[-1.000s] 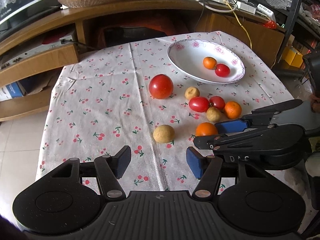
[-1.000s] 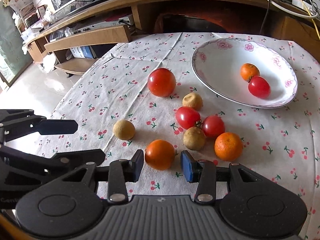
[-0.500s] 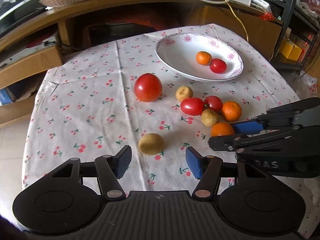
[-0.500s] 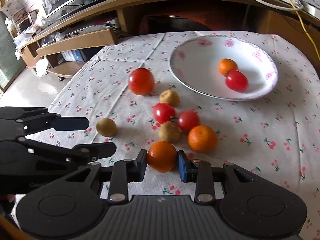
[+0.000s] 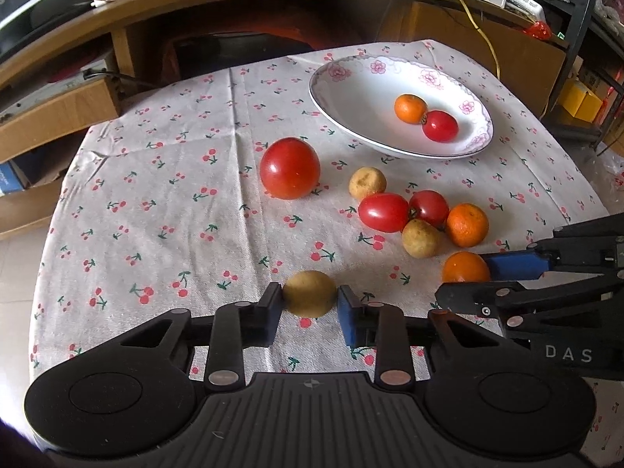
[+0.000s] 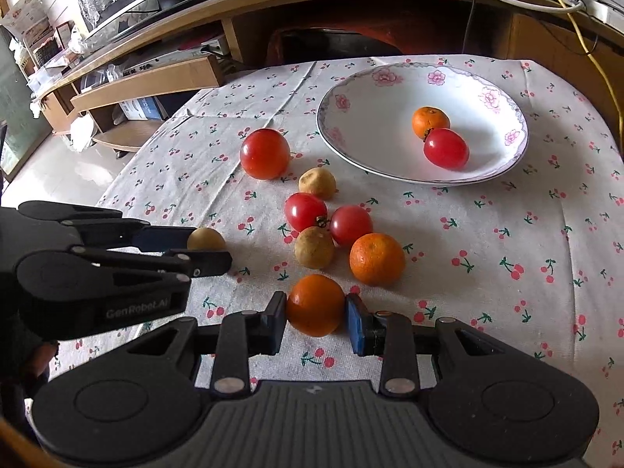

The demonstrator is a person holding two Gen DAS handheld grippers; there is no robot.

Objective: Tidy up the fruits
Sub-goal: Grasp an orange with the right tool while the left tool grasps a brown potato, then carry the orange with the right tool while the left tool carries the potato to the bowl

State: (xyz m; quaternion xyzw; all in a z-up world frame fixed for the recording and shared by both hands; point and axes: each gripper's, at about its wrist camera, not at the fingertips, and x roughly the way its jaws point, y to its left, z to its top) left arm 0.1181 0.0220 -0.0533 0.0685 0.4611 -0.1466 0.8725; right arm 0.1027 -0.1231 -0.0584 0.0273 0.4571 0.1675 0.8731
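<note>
1. Our left hand-held gripper (image 5: 310, 306) has its pads pressed on either side of a small tan round fruit (image 5: 309, 293) at the near edge of the surface (image 5: 156, 210); the jaws are narrowed to the fruit's width.
2. Our right hand-held gripper (image 6: 316, 318) is clamped the same way on an orange (image 6: 316, 305), also near, just this side of the fruit cluster.
3. We can't tell whether either fruit is lifted off the cloth or resting on it.
4. The white floral plate (image 6: 374, 85) sits far right and already holds a small orange (image 6: 430, 121) touching a small tomato (image 6: 446, 147).
5. Still loose on the cloth: a big tomato (image 5: 289, 167) left of the plate, a tan fruit (image 5: 367, 183), two small tomatoes (image 5: 383, 212) touching, another tan fruit (image 5: 420, 238) and a second orange (image 5: 467, 224), all bunched together.
6. Handling, as we judge it: the orange is light with firm but slightly yielding peel, and the grip across its widest part looks right. The tan fruit is small, light and firm-looking, so it could roll out if gripped off-centre.
7. The tomatoes look smooth, slippery and easy to bruise; we'd take them across the middle with light pressure.
8. We'd set fruit gently into the plate, which is likely ceramic and chippable.
</note>
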